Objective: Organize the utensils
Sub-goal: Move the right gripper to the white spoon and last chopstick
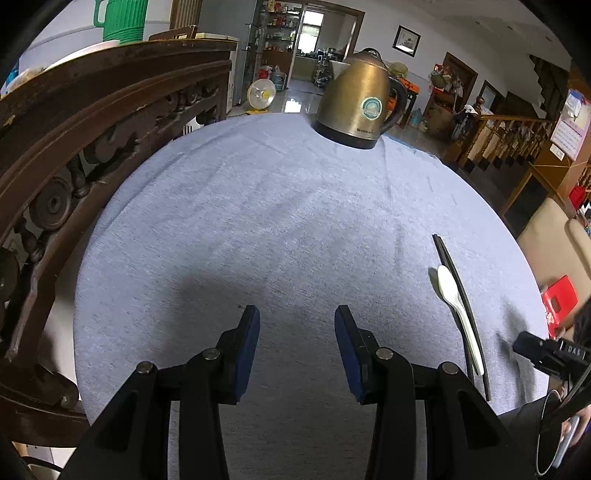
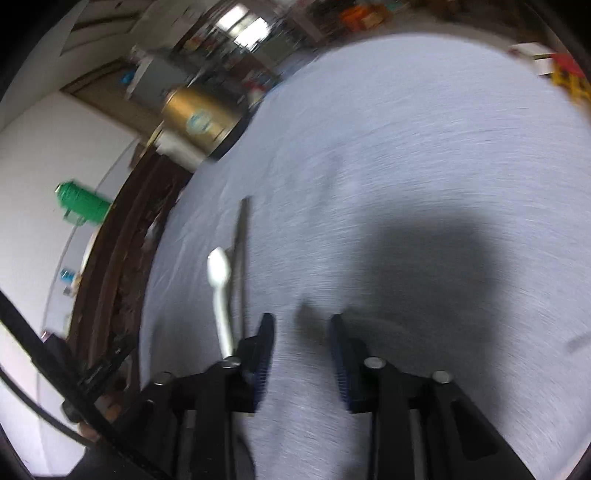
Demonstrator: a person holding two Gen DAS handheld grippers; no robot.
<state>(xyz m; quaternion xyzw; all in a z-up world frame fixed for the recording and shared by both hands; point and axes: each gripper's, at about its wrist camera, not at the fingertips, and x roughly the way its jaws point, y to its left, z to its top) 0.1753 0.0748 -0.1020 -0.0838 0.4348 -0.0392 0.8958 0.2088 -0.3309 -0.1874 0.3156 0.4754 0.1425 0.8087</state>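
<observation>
A white spoon (image 1: 460, 310) lies on the grey-blue tablecloth (image 1: 280, 221) at the right, next to a pair of black chopsticks (image 1: 461, 314) that lie alongside it. My left gripper (image 1: 297, 314) is open and empty above the cloth, well left of them. In the blurred right wrist view the spoon (image 2: 220, 288) and the chopsticks (image 2: 242, 258) lie just left of my right gripper (image 2: 303, 321), which is open and empty. Part of the right gripper shows in the left wrist view (image 1: 546, 352).
A brass electric kettle (image 1: 360, 105) stands at the far edge of the table. A carved dark wooden chair back (image 1: 92, 147) runs along the left side. A red box (image 1: 559, 302) lies off the right edge. A green jug (image 1: 120, 18) stands behind the chair.
</observation>
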